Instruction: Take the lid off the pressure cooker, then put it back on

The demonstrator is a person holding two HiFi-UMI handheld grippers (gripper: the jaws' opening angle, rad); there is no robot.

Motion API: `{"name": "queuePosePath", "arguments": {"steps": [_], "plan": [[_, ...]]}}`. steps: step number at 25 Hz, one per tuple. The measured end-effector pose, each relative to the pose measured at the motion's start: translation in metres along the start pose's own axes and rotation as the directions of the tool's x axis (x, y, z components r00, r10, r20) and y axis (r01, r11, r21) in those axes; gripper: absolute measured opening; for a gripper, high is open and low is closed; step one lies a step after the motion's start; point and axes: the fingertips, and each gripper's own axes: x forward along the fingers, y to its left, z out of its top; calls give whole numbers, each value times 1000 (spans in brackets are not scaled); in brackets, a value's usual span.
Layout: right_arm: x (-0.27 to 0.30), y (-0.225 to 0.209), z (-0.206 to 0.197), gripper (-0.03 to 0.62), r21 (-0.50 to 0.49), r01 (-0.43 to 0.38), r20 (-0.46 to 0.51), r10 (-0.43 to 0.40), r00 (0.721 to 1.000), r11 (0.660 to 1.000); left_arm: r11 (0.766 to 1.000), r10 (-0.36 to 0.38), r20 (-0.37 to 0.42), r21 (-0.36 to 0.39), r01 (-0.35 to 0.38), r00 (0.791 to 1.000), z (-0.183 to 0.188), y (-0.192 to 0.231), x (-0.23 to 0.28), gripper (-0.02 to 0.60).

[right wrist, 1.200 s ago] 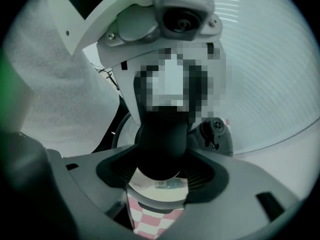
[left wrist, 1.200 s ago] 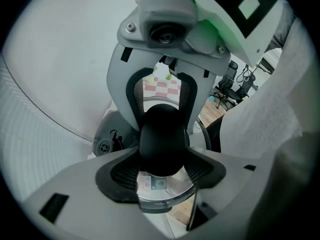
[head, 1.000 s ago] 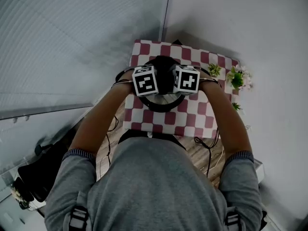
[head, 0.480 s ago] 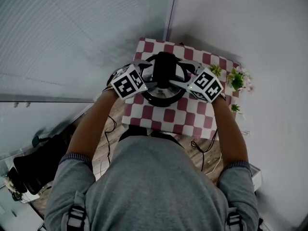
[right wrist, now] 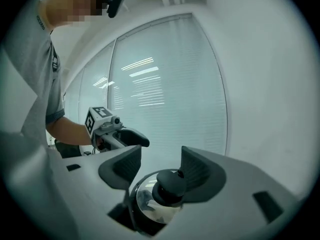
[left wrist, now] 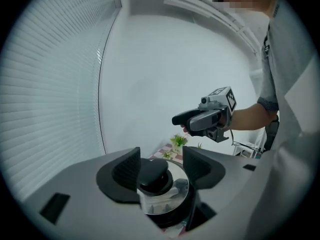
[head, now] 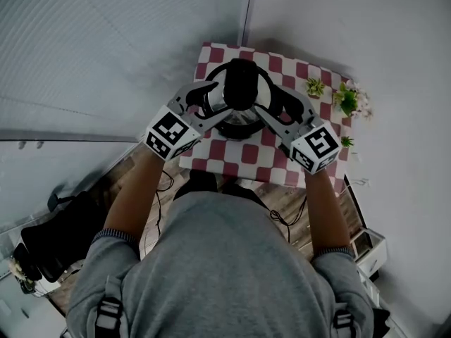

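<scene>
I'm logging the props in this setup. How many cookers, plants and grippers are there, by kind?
Cooker: 1
Plants: 3
Grippers: 2 (left gripper, right gripper)
Total: 6

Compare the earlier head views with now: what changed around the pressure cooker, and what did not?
The left gripper and right gripper, side by side over the lid a second ago, have swung apart and drawn back toward the person; both are open and hold nothing. The right gripper's jaws have just been closing, with nothing pressed between them. The lid stays on the pressure cooker on the checked cloth.
</scene>
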Motion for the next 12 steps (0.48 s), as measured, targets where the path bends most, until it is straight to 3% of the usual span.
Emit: {"name": "queuePosePath", "arguments": {"steps": [3, 6, 10, 12], "plan": [[-13, 17, 6, 257, 2, 21, 38, -21, 999, 1000, 999, 46, 76, 12, -47, 996, 9, -13, -14, 188], [-24, 35, 10, 226, -20, 43, 60, -42, 997, 999, 997, 73, 131, -12, -72, 989, 12, -30, -27, 150], [-35, 53, 9, 150, -47, 76, 81, -72, 994, 996, 992, 127, 175, -35, -123, 976, 10, -46, -43, 49], [-40, 61, 7, 122, -47, 78, 92, -73, 993, 996, 990, 142, 204, -51, -134, 969, 12, -53, -48, 37]]}}
